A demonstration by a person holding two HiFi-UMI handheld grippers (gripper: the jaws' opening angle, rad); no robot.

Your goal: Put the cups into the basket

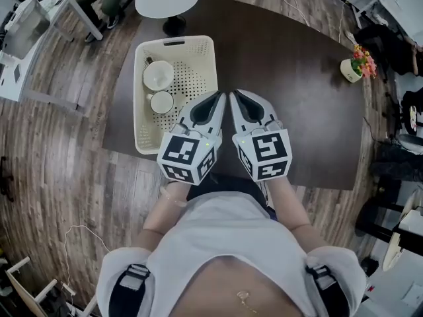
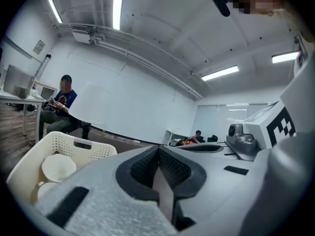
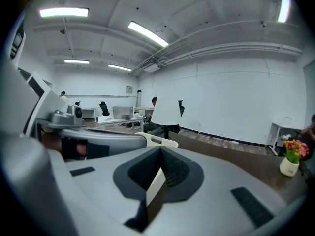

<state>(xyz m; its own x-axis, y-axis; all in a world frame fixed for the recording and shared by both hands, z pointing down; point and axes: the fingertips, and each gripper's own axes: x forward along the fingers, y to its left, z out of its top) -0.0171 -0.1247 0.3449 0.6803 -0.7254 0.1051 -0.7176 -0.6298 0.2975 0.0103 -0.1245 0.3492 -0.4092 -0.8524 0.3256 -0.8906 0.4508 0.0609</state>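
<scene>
Cups (image 1: 158,75) sit together inside the basket (image 1: 209,58) at the worktop's (image 1: 291,71) left edge, while just right of it, toward the front edge, the left tool (image 1: 219,96) and right tool (image 1: 233,98) hover side by side, both closed on nothing.

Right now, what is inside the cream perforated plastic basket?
Two white round cups sit in the cream perforated plastic basket: a larger cup farther away, a smaller cup nearer. The left tongs cover its near right corner, so that part is unseen.
</scene>
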